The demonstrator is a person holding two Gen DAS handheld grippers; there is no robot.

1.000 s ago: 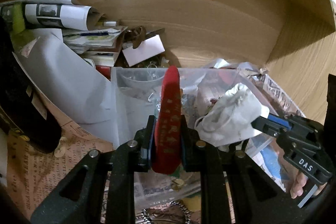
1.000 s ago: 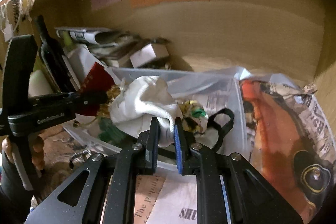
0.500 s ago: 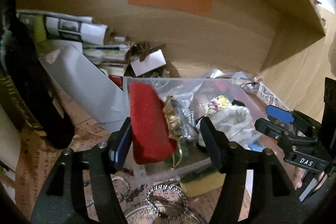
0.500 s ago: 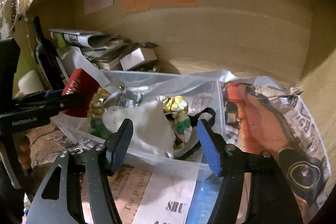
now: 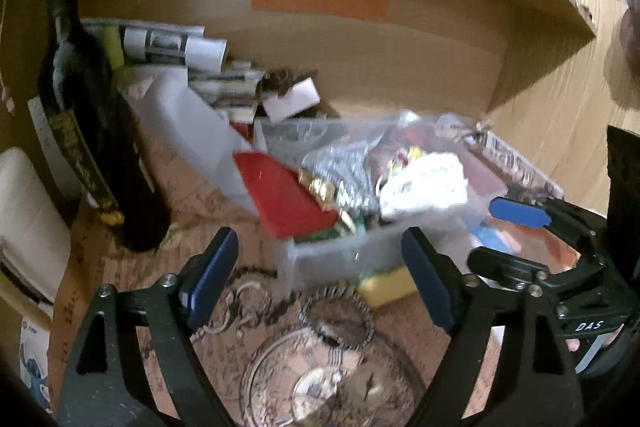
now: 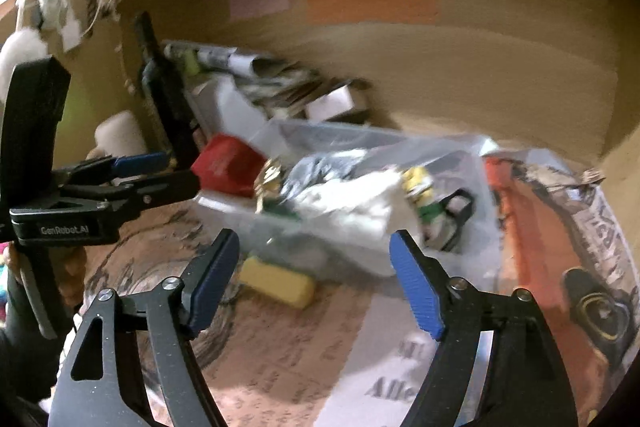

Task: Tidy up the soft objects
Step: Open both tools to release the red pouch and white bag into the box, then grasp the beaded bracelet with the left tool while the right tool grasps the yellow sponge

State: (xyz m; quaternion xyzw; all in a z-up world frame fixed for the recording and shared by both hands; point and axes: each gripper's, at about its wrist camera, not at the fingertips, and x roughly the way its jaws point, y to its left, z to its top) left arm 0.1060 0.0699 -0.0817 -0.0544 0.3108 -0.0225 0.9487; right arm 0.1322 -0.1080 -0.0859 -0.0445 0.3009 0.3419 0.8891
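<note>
Both my grippers hang empty just short of the clear plastic bin (image 5: 340, 259): the left gripper (image 5: 320, 279) has its jaws spread wide with nothing between them, and the right gripper (image 6: 314, 279) is just as wide and just as bare. The soft things already sit inside the bin: the red pouch (image 5: 286, 199) at its left end and the white cloth bag (image 5: 424, 187) toward the right, among foil and trinkets. I judge that this pair is put away. A yellow sponge (image 6: 276, 281) lies on the surface against the bin's front wall, so it may be next. The pouch leans on the bin's wall, its long axis sloping up toward the left and back. The bag is a crumpled heap with no clear direction.
</note>
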